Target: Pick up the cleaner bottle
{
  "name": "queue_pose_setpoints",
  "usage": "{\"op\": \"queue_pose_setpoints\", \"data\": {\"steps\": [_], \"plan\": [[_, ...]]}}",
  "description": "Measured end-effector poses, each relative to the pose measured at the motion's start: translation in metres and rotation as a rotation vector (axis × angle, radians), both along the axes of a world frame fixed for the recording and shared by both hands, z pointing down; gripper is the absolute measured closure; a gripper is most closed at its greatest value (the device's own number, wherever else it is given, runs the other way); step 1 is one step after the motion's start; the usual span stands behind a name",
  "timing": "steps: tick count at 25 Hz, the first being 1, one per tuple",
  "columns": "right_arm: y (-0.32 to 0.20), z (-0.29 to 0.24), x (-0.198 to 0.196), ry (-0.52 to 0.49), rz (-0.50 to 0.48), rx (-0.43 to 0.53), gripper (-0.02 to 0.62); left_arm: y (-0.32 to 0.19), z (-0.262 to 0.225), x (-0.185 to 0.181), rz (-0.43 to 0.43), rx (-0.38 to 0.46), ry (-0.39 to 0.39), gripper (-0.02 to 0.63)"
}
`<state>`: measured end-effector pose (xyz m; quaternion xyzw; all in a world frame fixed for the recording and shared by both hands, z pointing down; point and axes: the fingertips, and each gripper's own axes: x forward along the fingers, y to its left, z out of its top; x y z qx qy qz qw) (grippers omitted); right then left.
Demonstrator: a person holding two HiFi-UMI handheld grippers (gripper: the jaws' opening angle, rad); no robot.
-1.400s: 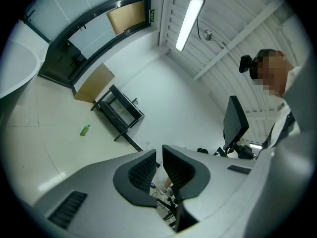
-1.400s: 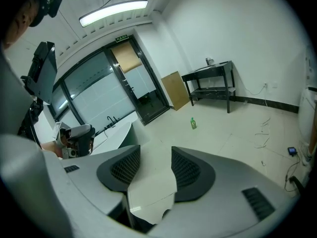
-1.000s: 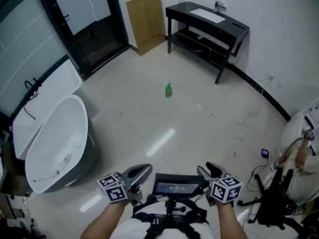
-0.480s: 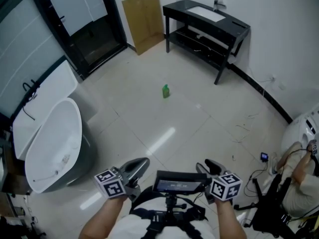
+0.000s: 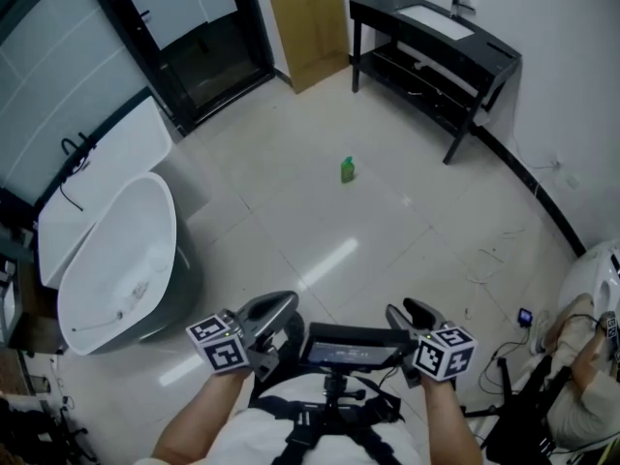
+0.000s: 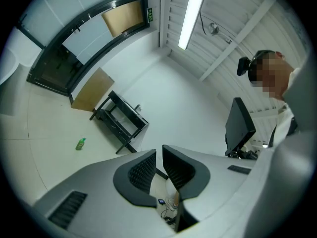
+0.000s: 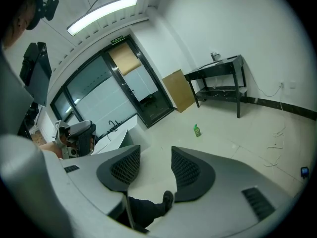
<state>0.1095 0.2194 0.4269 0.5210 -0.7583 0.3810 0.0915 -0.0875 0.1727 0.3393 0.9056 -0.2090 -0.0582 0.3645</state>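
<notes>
1. Cleaner bottle (image 5: 347, 170) stands upright on the floor (image 5: 262, 201), on the near side of the black table (image 5: 481, 46) and well apart from it.
2. Likely risk: it looks small and light, so a jaw knocking it on approach could tip it or send it skidding.
3. Left gripper (image 5: 269, 310) is clenched on nothing, and right gripper (image 5: 415, 314) has its jaws parted and empty. The bottle lies well ahead of both, between them and the table.

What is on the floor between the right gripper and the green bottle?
Nothing: only bare floor tiles lie between the right gripper and the bottle, as the head view shows.
</notes>
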Motion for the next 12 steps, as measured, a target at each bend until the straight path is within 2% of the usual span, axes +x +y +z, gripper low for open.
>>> {"op": "queue_pose_setpoints", "data": {"steps": [4, 12], "plan": [[-0.025, -0.001, -0.026, 0.017, -0.019, -0.017, 0.391, -0.031, 0.007, -0.025, -0.013, -0.017, 0.025, 0.574], [-0.092, -0.006, -0.067, 0.024, 0.048, -0.023, 0.392, -0.108, 0.013, -0.067, 0.041, -0.041, 0.035, 0.574]]}}
